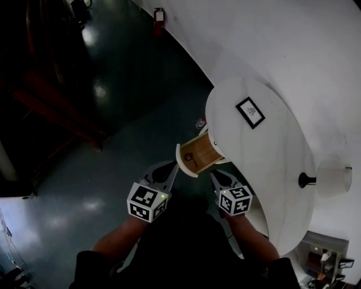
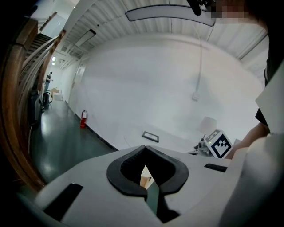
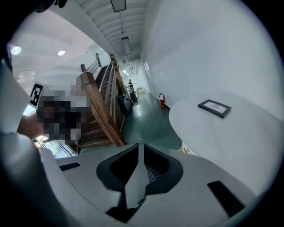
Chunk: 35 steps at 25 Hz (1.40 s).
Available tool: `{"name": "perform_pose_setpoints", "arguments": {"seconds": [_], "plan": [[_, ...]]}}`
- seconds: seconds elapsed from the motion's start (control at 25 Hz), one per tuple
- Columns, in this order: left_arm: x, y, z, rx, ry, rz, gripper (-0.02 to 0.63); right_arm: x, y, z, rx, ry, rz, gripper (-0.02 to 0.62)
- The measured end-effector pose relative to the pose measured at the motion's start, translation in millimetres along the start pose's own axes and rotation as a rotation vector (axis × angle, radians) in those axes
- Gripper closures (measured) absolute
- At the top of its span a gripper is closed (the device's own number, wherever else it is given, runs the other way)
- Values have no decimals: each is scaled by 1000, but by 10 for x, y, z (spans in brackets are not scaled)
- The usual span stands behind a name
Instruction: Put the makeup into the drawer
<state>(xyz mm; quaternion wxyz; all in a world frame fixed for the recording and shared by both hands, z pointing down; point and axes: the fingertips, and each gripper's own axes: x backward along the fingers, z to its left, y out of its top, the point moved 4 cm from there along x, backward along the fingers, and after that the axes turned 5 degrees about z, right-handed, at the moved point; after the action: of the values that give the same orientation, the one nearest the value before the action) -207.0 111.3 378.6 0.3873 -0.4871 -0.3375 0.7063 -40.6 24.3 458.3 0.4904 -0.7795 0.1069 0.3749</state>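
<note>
The white round table (image 1: 265, 147) has its drawer (image 1: 202, 150) pulled out; the inside is bare wood with one small dark spot (image 1: 188, 158) that I cannot identify. No makeup item is clearly visible. Just short of the drawer's white front my left gripper (image 1: 172, 166) (image 2: 146, 173) hangs with its jaws together and nothing in them. My right gripper (image 1: 214, 176) (image 3: 138, 148) is level with it on the right, beside the table's edge, jaws shut and empty. A sliver of the wooden drawer (image 2: 143, 178) shows past the left jaws.
A black picture frame (image 1: 250, 112) (image 3: 214, 107) lies on the table and a white lamp (image 1: 333, 178) stands at its right edge. A small red-and-white object (image 1: 201, 123) sits on the dark floor by the table. A fire extinguisher (image 1: 159, 17) stands at the wall. A wooden staircase (image 3: 102, 111) rises behind.
</note>
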Motion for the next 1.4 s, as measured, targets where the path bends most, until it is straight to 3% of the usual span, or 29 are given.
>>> {"name": "perform_pose_setpoints", "arguments": {"seconds": [0.4,1.04,1.24,1.4], "plan": [[-177,228,-774,-109,-101,-25,595,1294,-67,-264,-29,-87,-155,552],[-474,299,-3138,-232,-331,-44,595,3555,-1192,-944,-210,-275,-462,568],[-482,333,-3695,-244,-382,-66,595,4003,-1443,-1051,-231,-308,-523,571],[-458,387,-3973,-310,-415,-95,595,4312,-1460,-1026,-215,-354,-571,572]]}}
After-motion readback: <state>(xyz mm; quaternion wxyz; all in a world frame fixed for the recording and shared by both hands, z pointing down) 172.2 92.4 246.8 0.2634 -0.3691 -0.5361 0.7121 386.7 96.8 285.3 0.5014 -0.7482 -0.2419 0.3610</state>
